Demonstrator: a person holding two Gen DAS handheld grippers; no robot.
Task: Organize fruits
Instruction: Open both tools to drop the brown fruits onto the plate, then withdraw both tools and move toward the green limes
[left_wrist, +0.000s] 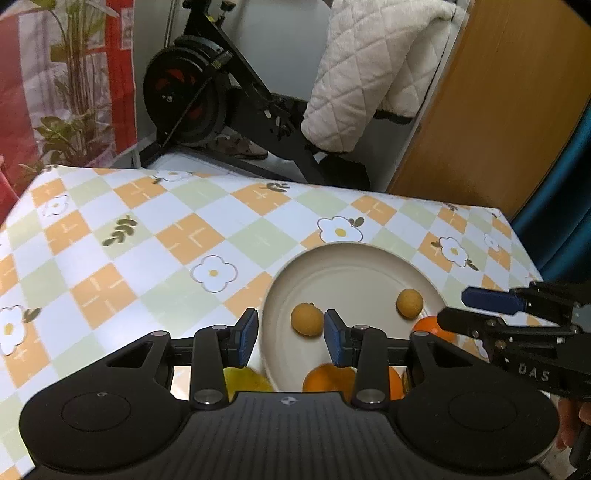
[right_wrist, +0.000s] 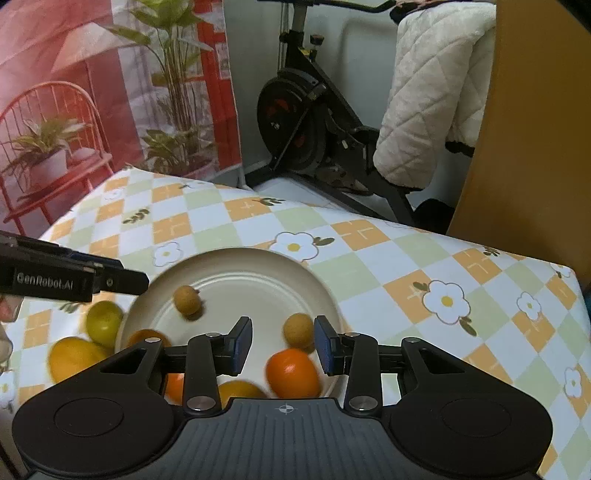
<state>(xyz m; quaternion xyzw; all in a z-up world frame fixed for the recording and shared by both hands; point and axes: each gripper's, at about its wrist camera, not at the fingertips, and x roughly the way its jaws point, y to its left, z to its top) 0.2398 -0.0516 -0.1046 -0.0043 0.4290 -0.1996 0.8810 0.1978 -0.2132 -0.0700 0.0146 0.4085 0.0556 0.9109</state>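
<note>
**Both Grippers Empty Above the Plate**

The left gripper (left_wrist: 290, 338) and right gripper (right_wrist: 282, 345) stand partly open, pads gripping nothing. Under each lies a small round tan fruit (left_wrist: 306, 319) (right_wrist: 298, 329) inside the round cream plate (right_wrist: 236, 260), apparently just deposited. An orange tangerine (right_wrist: 293, 373) lies at the plate's near edge; a yellow-green lemon (right_wrist: 104, 320) waits outside its left rim.

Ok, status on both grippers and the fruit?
Left gripper and right gripper open, empty. Two small brown fruits and oranges on the plate. Nothing in the way.
</note>
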